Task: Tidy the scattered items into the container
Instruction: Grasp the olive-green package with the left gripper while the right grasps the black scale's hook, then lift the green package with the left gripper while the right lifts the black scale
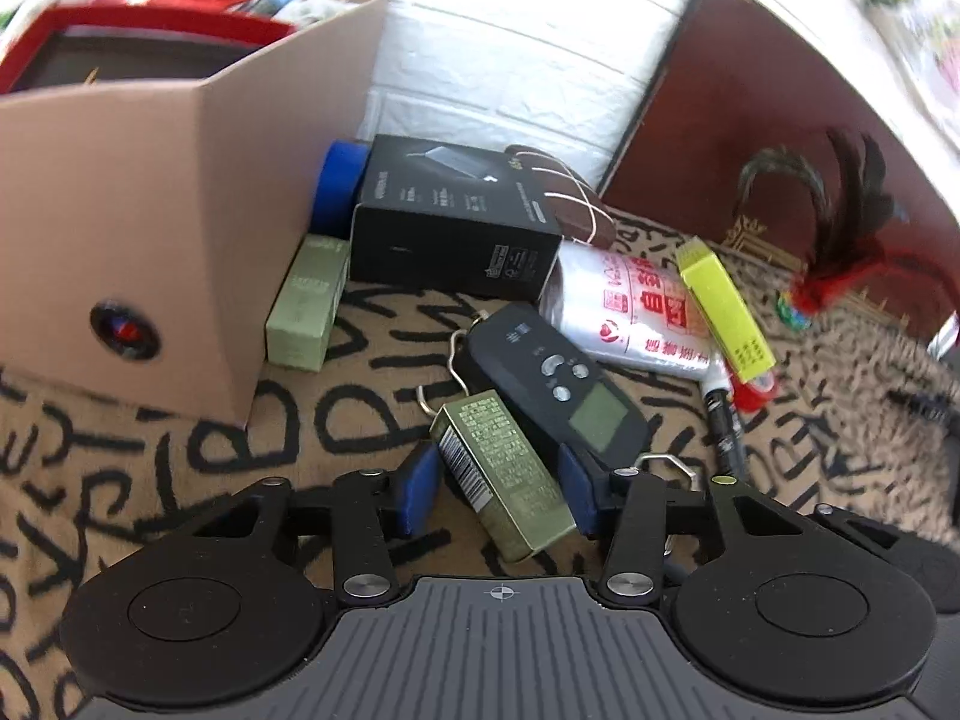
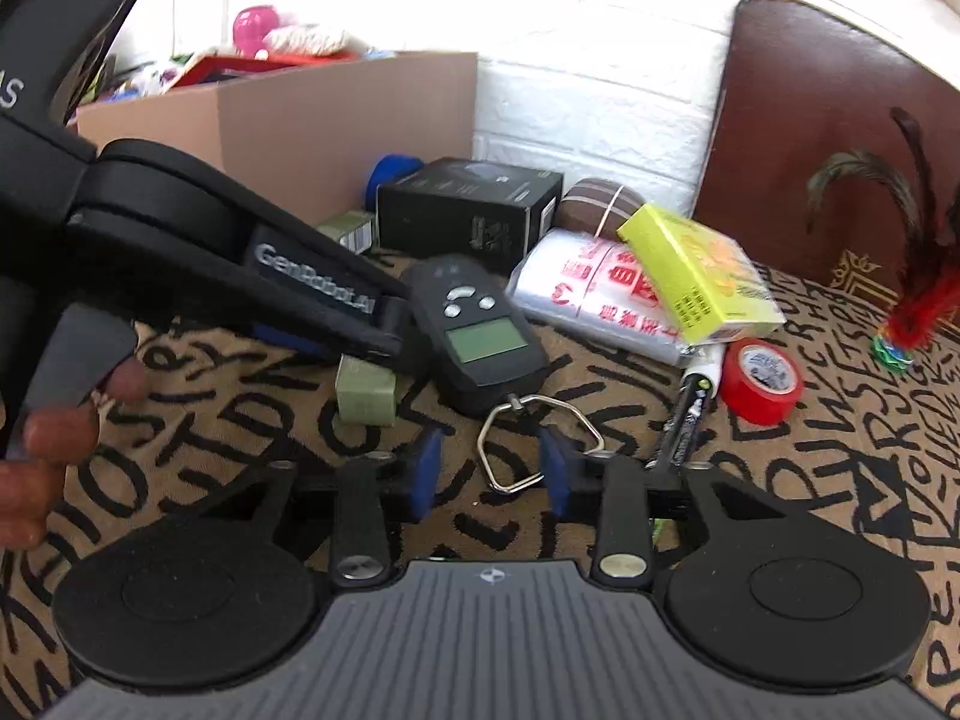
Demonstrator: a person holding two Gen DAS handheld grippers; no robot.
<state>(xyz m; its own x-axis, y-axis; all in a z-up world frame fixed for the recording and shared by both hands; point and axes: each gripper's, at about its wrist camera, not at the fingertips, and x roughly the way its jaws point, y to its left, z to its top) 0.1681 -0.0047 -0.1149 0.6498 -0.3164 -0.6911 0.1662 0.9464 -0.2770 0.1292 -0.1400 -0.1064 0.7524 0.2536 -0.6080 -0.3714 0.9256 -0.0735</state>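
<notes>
A cardboard box [image 1: 120, 192] stands at the left; it also shows in the right wrist view [image 2: 336, 138]. My left gripper [image 1: 498, 483] is open, its blue pads on either side of an olive-green small box [image 1: 504, 468] lying on the patterned cloth, with gaps at both sides. That green box also shows in the right wrist view [image 2: 367, 391], under my left gripper's fingers [image 2: 336, 306]. A black hand scale [image 1: 558, 384] lies beside it. My right gripper [image 2: 489, 474] is open and empty above the scale's metal ring [image 2: 534, 444].
A black carton [image 1: 456, 228], a second green box [image 1: 309, 300], a blue cap [image 1: 342, 180], a white packet [image 1: 630, 312], a yellow box [image 1: 726, 312], a marker [image 2: 690, 414], red tape [image 2: 762, 381] and a feather shuttlecock [image 2: 912, 318] lie around. A brown board [image 2: 828, 138] leans on the white wall.
</notes>
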